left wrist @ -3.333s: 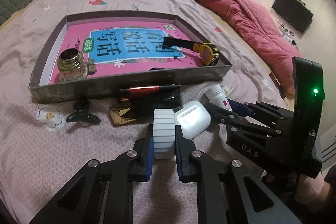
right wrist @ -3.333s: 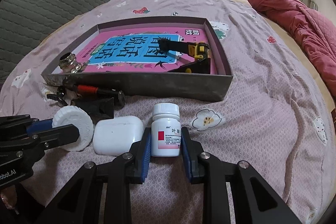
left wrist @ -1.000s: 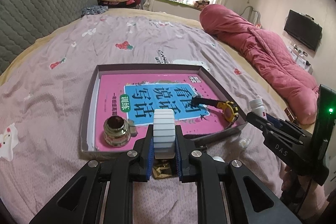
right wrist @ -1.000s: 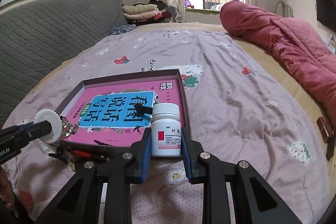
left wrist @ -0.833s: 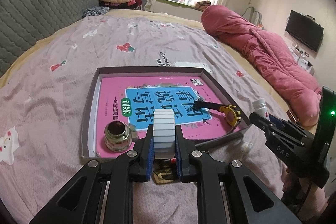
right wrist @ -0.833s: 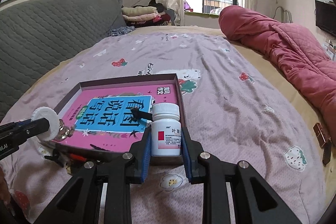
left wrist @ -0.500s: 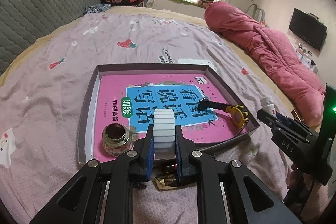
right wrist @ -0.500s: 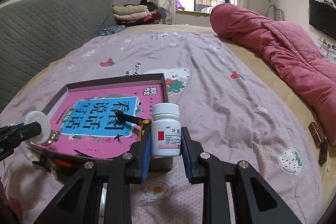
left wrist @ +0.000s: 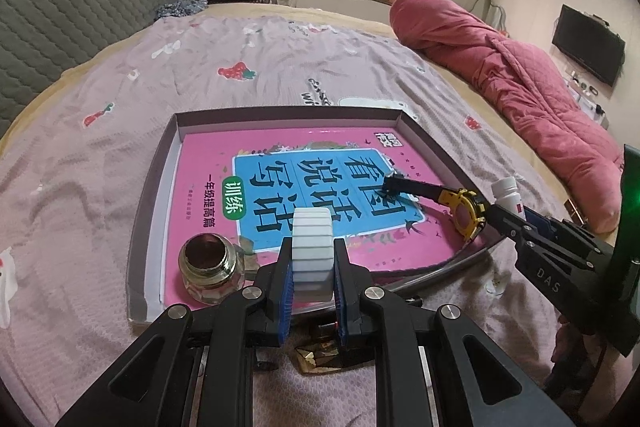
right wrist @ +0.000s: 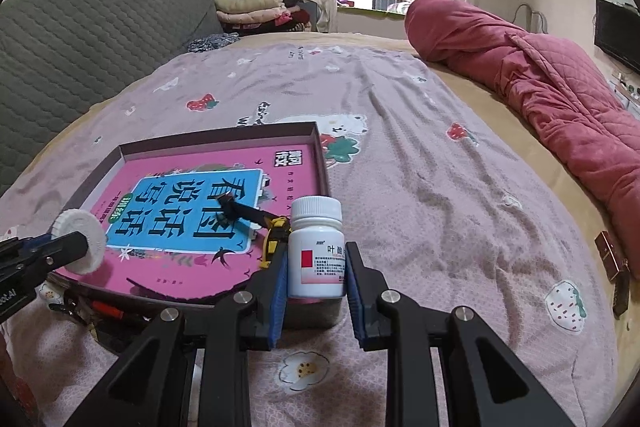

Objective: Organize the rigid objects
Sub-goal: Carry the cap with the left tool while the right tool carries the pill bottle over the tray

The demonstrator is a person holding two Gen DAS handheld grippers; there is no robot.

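White disc [left wrist: 312, 254] sits clamped between the left tool's [left wrist: 312, 291] fingers.

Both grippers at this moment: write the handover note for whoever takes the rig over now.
Left gripper: shut on the white ribbed disc, held on edge over the tray's near wall.
Right gripper: shut on the white pill bottle, upright, above the tray's near right corner.
Tray: holds the pink book, with the small glass jar and the yellow watch on it.
Done: both items lifted and carried to the tray.
Left: set disc and bottle inside, then fetch the gold-wrapped item and the red pen lying in front of the tray.
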